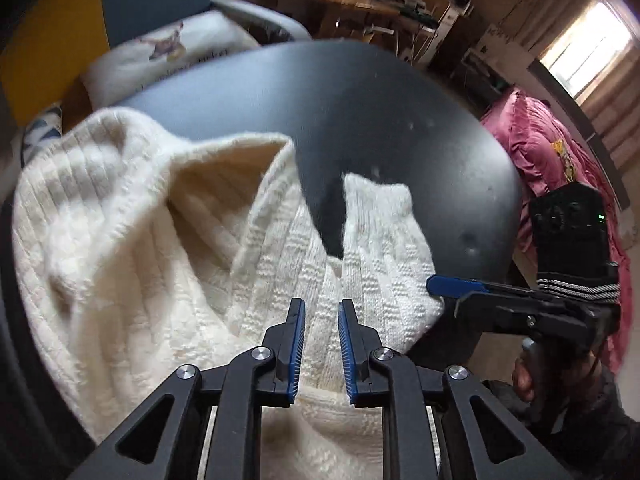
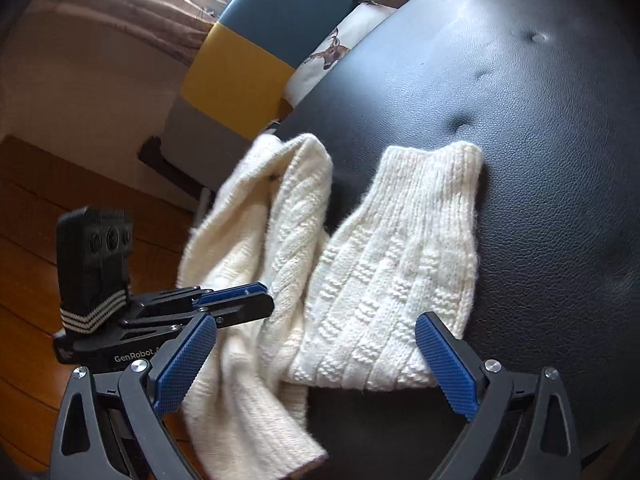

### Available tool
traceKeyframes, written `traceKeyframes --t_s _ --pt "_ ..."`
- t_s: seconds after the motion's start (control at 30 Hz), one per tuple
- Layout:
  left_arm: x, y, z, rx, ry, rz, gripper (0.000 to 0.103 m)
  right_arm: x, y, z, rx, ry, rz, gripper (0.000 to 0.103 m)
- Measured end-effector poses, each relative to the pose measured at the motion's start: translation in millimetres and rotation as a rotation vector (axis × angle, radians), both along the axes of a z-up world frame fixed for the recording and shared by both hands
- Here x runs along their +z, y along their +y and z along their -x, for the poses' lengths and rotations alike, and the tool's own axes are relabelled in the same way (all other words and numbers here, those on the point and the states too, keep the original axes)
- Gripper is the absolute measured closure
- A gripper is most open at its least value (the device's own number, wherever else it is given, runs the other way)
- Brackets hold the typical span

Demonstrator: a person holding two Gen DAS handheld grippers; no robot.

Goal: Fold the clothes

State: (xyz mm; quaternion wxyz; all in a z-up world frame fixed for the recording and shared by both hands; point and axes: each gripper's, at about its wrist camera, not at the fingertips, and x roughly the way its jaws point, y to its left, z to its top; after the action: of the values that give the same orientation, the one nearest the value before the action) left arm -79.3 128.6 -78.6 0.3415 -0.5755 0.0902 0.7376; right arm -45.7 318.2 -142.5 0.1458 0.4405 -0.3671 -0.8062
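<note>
A cream knit sweater [image 1: 140, 240] lies bunched on a black padded leather surface [image 1: 380, 120]. My left gripper [image 1: 321, 303] points down over it, its blue pads a narrow gap apart with no fabric pinched between them. In the right wrist view the sweater [image 2: 288, 240] hangs partly over the near edge of the surface [image 2: 520, 120], and one sleeve [image 2: 400, 264] lies flat with its ribbed cuff pointing away. My right gripper [image 2: 316, 322] stands wide open over the sleeve's near end without touching it. The left gripper [image 2: 266, 300] sits beside the sweater's left side. The right gripper [image 1: 452, 290] shows side-on by the sleeve's edge.
A chair with a yellow and blue back [image 2: 236, 76] and a deer-print cushion [image 2: 332, 52] stand behind the surface. Wooden floor [image 2: 60, 200] lies to the left. Pink bedding [image 1: 540, 140] and a cluttered desk [image 1: 360, 0] are further off. A hand [image 1: 524, 376] holds the right gripper.
</note>
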Motion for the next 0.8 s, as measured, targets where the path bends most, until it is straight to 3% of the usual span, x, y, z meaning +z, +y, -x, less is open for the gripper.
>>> traceKeyframes --t_s 0.1,0.23,0.4,0.5,0.63,0.8 --pt "-17 7 0 -0.025 -0.05 0.056 0.079 1 -13 4 0.036 -0.006 -0.104 0.0" --pt "-25 2 0 -0.035 -0.062 0.046 0.078 2 -29 6 0.096 0.007 -0.222 0.0" --pt "-29 -8 -6 -0.012 -0.029 0.023 0.093 1 -38 9 0.135 0.008 -0.292 0.0" --pt "-23 -21 -6 0.03 -0.049 -0.073 0.098 1 -49 11 0.179 -0.003 -0.374 0.0" --pt "-16 -53 4 0.142 -0.11 -0.243 0.099 0 -80 18 0.274 -0.055 -0.588 0.0" --pt "9 -112 7 0.299 -0.131 -0.527 0.103 -4 -88 22 0.3 -0.091 -0.642 0.0"
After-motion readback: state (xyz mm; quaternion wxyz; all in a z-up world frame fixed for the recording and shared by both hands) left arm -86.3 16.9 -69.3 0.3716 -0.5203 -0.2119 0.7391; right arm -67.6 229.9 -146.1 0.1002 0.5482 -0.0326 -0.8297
